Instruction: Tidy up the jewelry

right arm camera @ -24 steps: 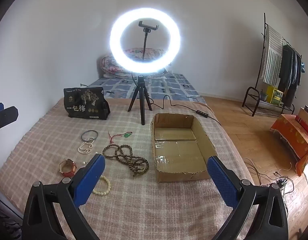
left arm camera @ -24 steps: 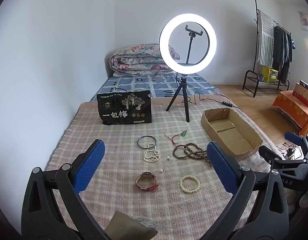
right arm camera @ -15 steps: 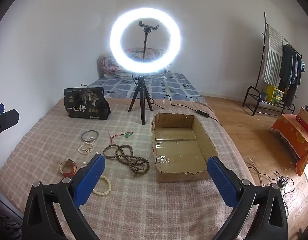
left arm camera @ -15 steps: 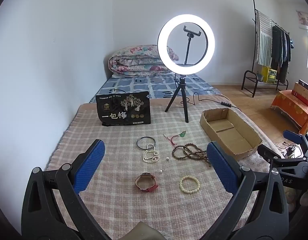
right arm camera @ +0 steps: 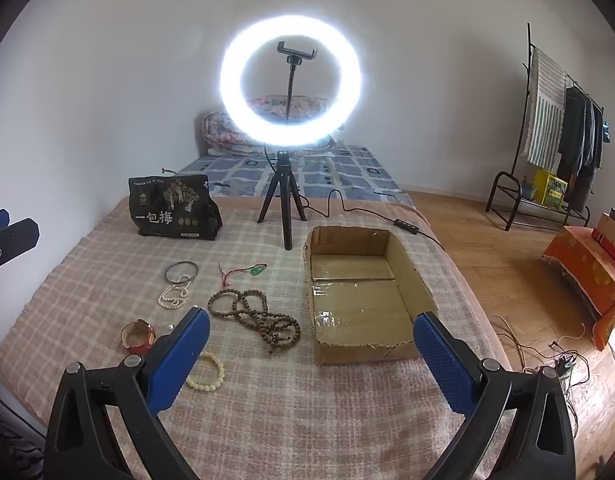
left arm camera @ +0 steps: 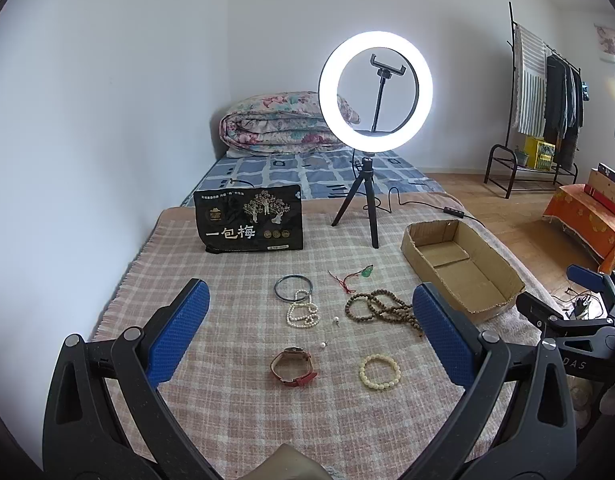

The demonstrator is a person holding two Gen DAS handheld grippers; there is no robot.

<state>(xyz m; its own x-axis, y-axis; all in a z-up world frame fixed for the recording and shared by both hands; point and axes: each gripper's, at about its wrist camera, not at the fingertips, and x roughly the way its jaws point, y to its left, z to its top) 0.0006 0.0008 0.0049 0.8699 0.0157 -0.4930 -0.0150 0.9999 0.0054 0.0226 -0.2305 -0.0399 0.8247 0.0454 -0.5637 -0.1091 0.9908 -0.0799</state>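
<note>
Both tongs, left (left arm camera: pixel 309 328) and right (right arm camera: pixel 310 350), gape wide, empty; watch (left arm camera: pixel 292 367) ahead between left tongs, cardboard box (right arm camera: pixel 403 258) ahead of right.

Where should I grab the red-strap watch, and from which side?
Take the red-strap watch across its looped band, from above, one pad inside the loop and one outside. It lies on its side on the checked blanket, clear of other pieces. The left gripper is open above it.

wooden bead strand (right arm camera: pixel 259 318) lies beside cardboard box (right arm camera: pixel 403 256).
</note>
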